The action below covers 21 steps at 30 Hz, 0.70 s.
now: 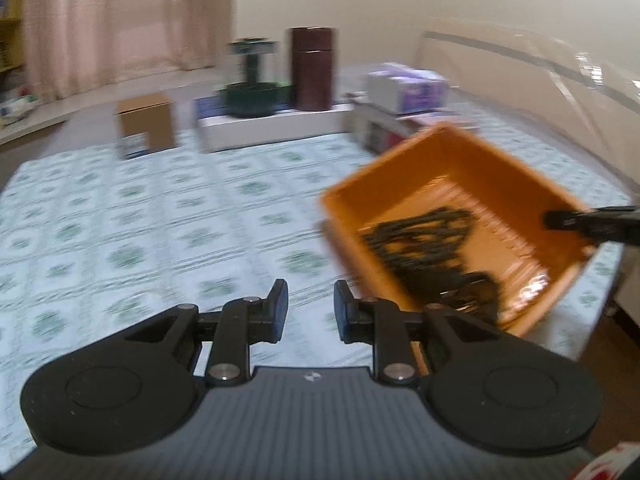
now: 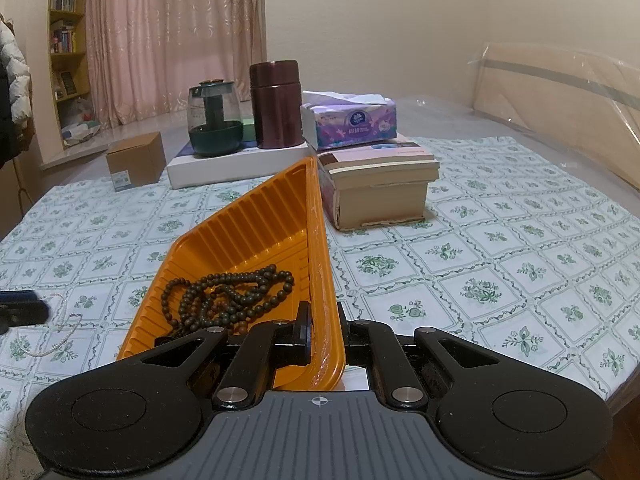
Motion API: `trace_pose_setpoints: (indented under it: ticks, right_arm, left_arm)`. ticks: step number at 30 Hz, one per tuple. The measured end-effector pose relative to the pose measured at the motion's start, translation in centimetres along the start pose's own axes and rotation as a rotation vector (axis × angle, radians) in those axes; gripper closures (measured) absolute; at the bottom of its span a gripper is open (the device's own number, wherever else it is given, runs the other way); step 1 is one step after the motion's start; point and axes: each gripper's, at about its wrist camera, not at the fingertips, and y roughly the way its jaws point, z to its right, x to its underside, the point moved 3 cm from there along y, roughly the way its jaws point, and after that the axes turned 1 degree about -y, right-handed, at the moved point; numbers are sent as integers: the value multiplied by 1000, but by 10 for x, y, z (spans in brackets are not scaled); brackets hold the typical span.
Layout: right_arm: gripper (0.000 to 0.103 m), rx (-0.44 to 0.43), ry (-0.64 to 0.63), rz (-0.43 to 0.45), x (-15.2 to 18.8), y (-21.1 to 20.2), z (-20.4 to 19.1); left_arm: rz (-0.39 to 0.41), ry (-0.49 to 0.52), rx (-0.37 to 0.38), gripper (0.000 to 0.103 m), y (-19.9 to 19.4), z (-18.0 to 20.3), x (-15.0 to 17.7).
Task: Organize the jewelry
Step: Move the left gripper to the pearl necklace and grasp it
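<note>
An orange ridged plastic tray [image 2: 248, 224] holds a string of dark brown beads [image 2: 228, 292]. My right gripper [image 2: 324, 324] is shut on the tray's near right wall and holds it tilted. In the left wrist view the tray [image 1: 460, 168] shows blurred at the right with the dark beads [image 1: 420, 236] inside, and the right gripper's finger [image 1: 592, 220] is at its far wall. My left gripper [image 1: 310, 308] is open and empty above the tablecloth, left of the tray. A thin pearl necklace [image 2: 60, 328] lies on the cloth at the left, beside the left gripper's finger [image 2: 20, 308].
At the back stand a cardboard box [image 2: 136, 162], a white flat box [image 2: 236, 164] with a glass kettle [image 2: 214, 124] and a maroon canister [image 2: 276, 104], a tissue box [image 2: 352, 120] and stacked books [image 2: 380, 180]. The table edge runs along the right.
</note>
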Motion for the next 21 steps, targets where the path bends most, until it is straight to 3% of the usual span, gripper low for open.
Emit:
trace_pose_setpoints:
  ticks: [6, 14, 21]
  right_arm:
    - [95, 3, -2, -1, 1, 0, 0]
    - [95, 10, -12, -4, 0, 1, -2]
    - [96, 22, -19, -11, 1, 4, -2]
  left_arm:
    - [-28, -42, -141, 81, -10, -51, 25]
    - [-64, -49, -235, 81, -10, -83, 55]
    - [-51, -168, -332, 81, 5, -112, 60]
